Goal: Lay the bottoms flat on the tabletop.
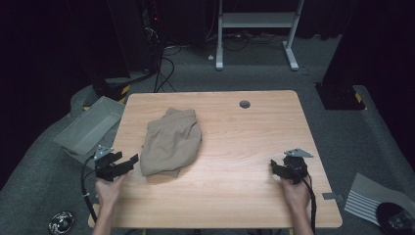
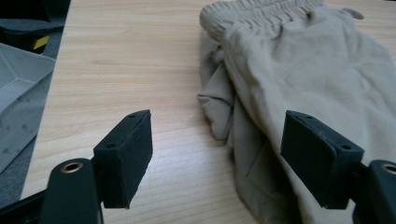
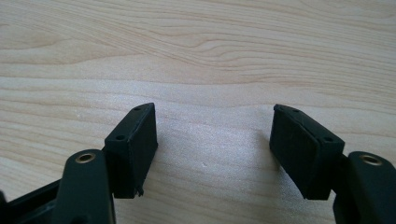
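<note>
the worktop (image 1: 235, 147) is pale wood, with a small round grommet (image 1: 244, 104) near its far edge. on its left half lie the shorts (image 1: 171, 142), khaki, loosely bunched, waistband toward the far side and the rest spreading toward me. off the left edge sits a grey bin (image 1: 88, 128) on the floor, and beyond the far edge stands a white frame (image 1: 257, 29).

my left tool (image 1: 122, 165) rests at the near left of the worktop, just beside the near left corner of the shorts, pointing toward them. in the left gripper view its jaws are spread wide with nothing between them but bare wood and the cloth's folded edge; the shorts (image 2: 303, 79) reach behind the right jaw, and i cannot tell if that jaw touches the cloth. the elastic waistband (image 2: 261, 14) shows at the top there, and the bin (image 2: 18, 102) at the far left.

my right tool (image 1: 280, 169) sits at the near right, well apart from the shorts. in the right gripper view its jaws are also spread, with only wood grain (image 3: 210, 70) between them.
</note>
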